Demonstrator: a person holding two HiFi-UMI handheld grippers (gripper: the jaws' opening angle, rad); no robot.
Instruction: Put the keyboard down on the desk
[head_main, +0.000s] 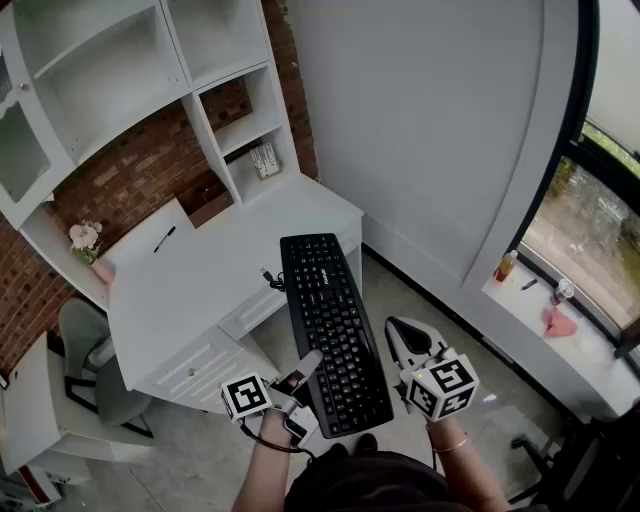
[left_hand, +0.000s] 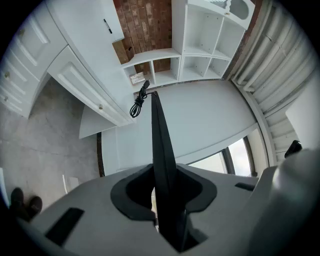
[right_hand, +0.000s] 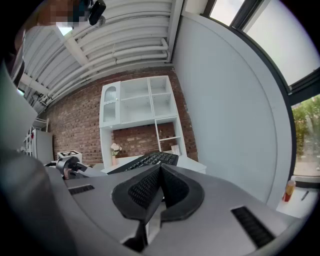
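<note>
1. As we look down from the head view, the desk (head_main: 200, 290) lies ahead and to the left of both claws. It is white, and shelves (head_main: 150, 90) rise beyond it against a brick wall.
2. A chair (head_main: 90, 370) stands well to the left of the left claw (head_main: 303, 368), beside the desk.
3. The keyboard (head_main: 332, 325) is off the desk, held in the air between the two claws. It is black with its keys up, and its far end reaches toward the desk's near corner.
4. Our left claw is clenched on the keyboard's left edge, near its closer end. In the left gripper view the keyboard runs edge-on between the jaws, straight ahead.
5. Our right claw (head_main: 404, 340) sits just right of the keyboard's right edge, with its jaws pressed together on nothing.
6. A coiled cable (head_main: 271, 279) hangs at the keyboard's far left corner, ahead of the left claw.
7. A pen (head_main: 164, 238) lies on the desk, far ahead and left of the left claw.
</note>
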